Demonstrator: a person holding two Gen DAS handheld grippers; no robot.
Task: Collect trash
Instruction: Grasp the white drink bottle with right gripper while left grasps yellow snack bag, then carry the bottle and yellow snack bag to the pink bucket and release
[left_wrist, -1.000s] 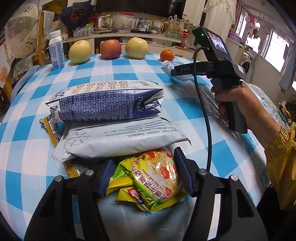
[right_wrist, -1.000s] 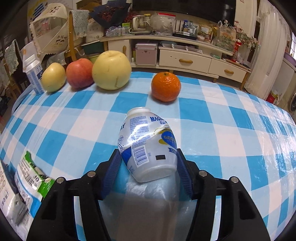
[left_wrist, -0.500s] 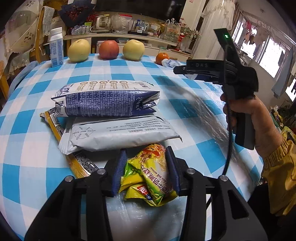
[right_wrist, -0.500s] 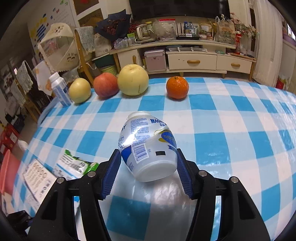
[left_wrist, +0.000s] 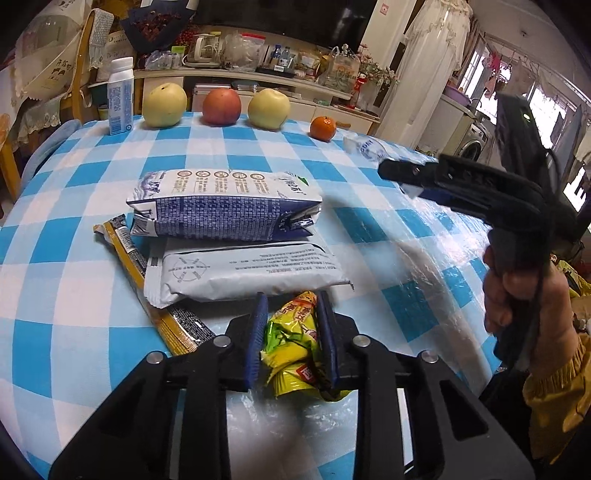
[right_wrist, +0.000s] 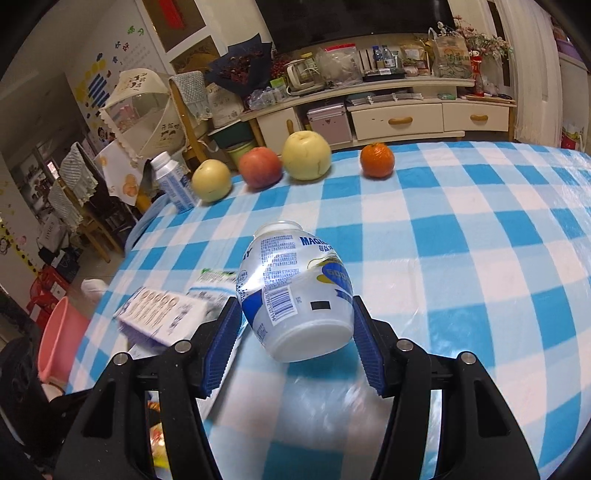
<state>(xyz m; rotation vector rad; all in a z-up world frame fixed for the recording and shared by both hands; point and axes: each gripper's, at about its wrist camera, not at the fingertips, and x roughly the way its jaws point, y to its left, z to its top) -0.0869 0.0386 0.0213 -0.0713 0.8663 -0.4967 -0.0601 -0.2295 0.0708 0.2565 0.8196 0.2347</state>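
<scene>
Up close, we see our left gripper (left_wrist: 291, 339), black with ribbed blue pads, its jaws closing on a crinkled yellow-and-green snack wrapper (left_wrist: 295, 347) that bunches between them. The wrapper's lower end is hidden behind the gripper frame. It lies at the near edge of the surface (left_wrist: 74, 280), which is draped in a soft blue-and-white checked cloth under glossy clear plastic.

Just beyond the wrapper lies a flat grey-white foil pouch (left_wrist: 240, 277), and behind that a squashed blue-and-white carton (left_wrist: 225, 210) on its side. A narrow gold-and-black sachet (left_wrist: 147, 280) slips under the pouch, partly covered.

Our right gripper (right_wrist: 295, 332) is clamped on a squat white plastic bottle (right_wrist: 291, 291), rounded, with a shiny printed label and its flat base toward the camera. The bottle is held clear of the cloth, tilted, its neck pointing away. From the left wrist view this gripper is blurred, and our hand (left_wrist: 524, 291) on its handle shows a yellow cuff at the picture's edge.

Along the far side stand two pale yellow-green pears (right_wrist: 306, 155), a red apple (right_wrist: 260, 166) between them, a small orange (right_wrist: 376, 160) apart to the right, and an upright milk carton (right_wrist: 173, 181) at the left. A pink bucket (right_wrist: 59, 336) sits on the floor, partly cut off by the surface's edge.
</scene>
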